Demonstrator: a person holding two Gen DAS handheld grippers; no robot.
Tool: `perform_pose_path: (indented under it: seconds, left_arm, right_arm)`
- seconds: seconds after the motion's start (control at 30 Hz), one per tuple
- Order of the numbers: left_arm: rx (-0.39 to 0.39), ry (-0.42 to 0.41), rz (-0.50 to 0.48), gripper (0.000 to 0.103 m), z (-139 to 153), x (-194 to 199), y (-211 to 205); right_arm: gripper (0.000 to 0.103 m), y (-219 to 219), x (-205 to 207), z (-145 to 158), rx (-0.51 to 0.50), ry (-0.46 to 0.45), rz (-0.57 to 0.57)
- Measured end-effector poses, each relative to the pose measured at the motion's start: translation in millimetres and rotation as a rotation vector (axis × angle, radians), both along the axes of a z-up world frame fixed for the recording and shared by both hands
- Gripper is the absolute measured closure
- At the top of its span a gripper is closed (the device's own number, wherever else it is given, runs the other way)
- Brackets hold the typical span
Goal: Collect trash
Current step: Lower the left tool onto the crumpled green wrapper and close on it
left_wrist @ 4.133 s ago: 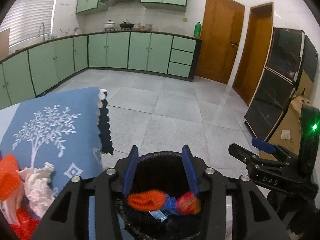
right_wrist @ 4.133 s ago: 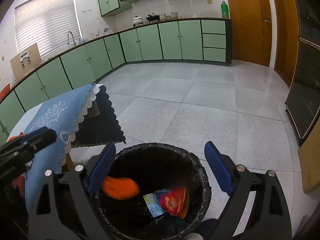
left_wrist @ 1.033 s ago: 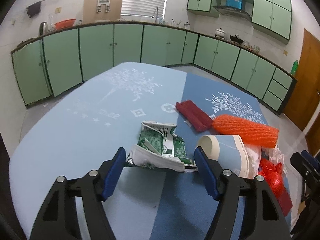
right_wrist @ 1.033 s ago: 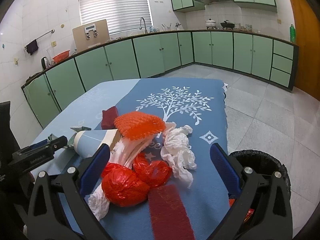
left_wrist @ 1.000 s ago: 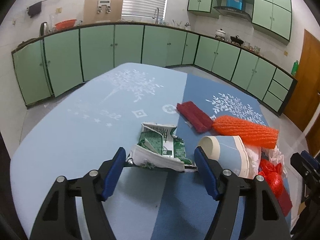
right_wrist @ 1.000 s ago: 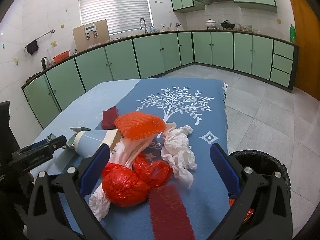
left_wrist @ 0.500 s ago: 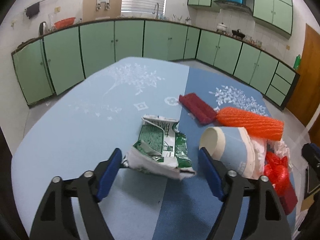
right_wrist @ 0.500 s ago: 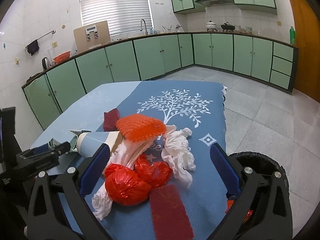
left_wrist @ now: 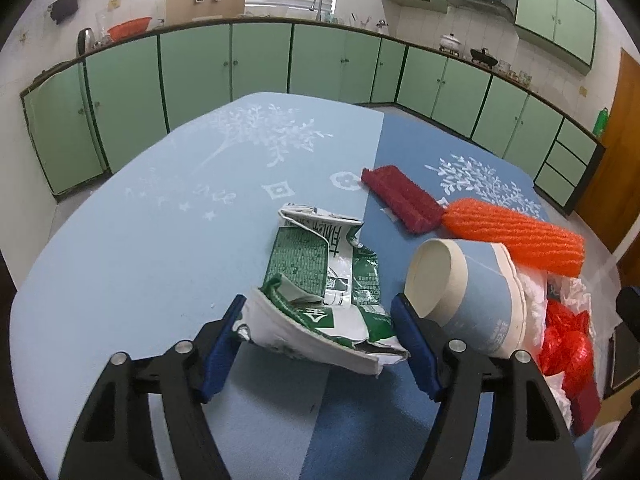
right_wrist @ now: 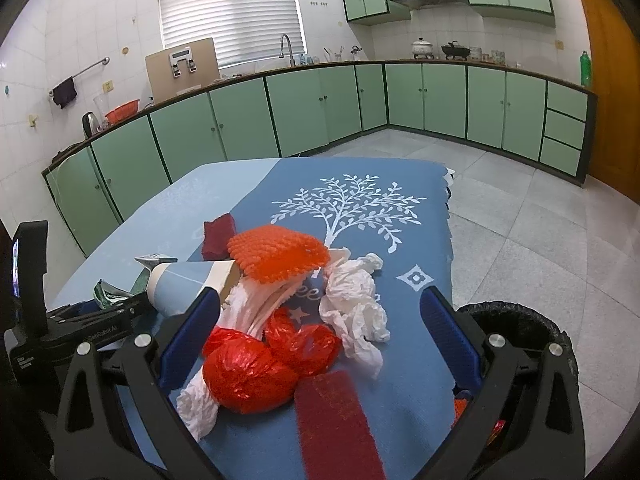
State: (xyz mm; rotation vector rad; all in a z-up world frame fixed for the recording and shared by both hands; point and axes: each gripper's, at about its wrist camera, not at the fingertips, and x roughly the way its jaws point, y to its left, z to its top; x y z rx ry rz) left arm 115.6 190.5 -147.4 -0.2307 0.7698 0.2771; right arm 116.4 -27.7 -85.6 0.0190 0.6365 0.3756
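A crumpled green and white wrapper (left_wrist: pixel 320 292) lies on the blue tablecloth (left_wrist: pixel 160 240). My left gripper (left_wrist: pixel 320 340) is open, with its near end between the fingers. A blue paper cup (left_wrist: pixel 464 292) lies on its side just right of it. My right gripper (right_wrist: pixel 320 328) is open over red plastic bags (right_wrist: pixel 256 364), crumpled white tissue (right_wrist: pixel 356 300) and a dark red foam strip (right_wrist: pixel 332 420). An orange foam net (right_wrist: pixel 280 256) lies beyond. The black-lined trash bin (right_wrist: pixel 520 328) stands by the table's right edge.
A second dark red foam strip (left_wrist: pixel 400 196) lies beyond the wrapper, next to the orange net (left_wrist: pixel 516 236). Green cabinets (right_wrist: pixel 320 112) line the walls. Grey tiled floor (right_wrist: pixel 540 232) lies right of the table.
Both grippers have swung from over the trash bin back to the table. In the last second the left gripper moved forward, so the wrapper now lies between its open fingers.
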Motion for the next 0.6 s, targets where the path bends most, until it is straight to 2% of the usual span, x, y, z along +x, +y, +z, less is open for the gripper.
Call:
perform_pose_path:
  seconds: [0.27,0.6]
  left_arm:
    - [0.031,-0.066,-0.002,0.032,22,-8,-6]
    - [0.032,-0.094,-0.003,0.032,34,-7,-8]
  right_arm:
    - [0.006,-1,2,0,-0.003,-0.004,-0.004]
    - [0.008,-3,19,-5,-0.011,0.009,-0.014]
